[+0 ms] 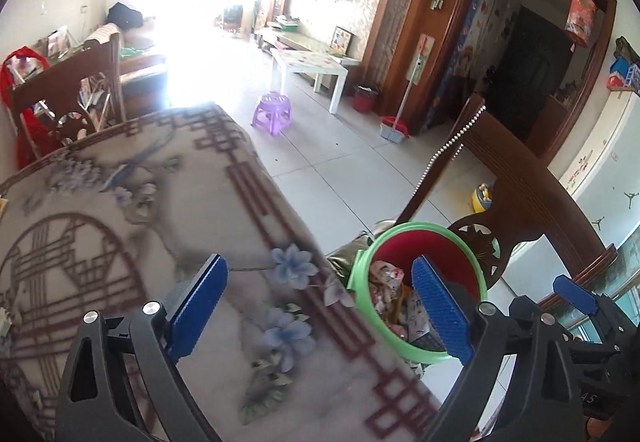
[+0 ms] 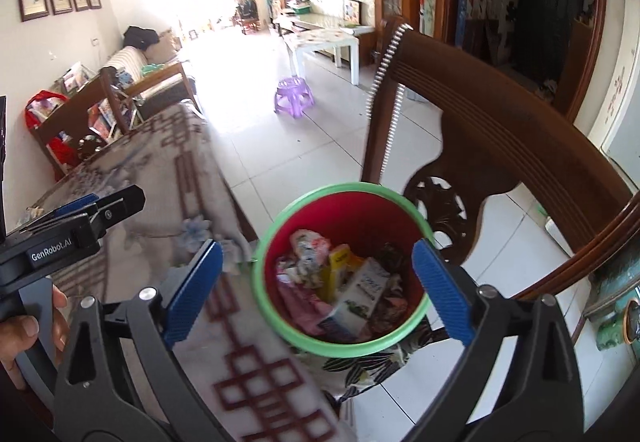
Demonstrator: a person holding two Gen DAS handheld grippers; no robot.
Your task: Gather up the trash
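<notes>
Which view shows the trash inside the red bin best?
The right wrist view: it looks almost straight down into the bin, showing cartons and wrappers on the bottom. In the left wrist view the bin is seen obliquely, and a blue finger hides much of the contents.

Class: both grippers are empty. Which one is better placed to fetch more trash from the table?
Left. The left gripper hangs open over the table; the right gripper is open over the bin.
</notes>
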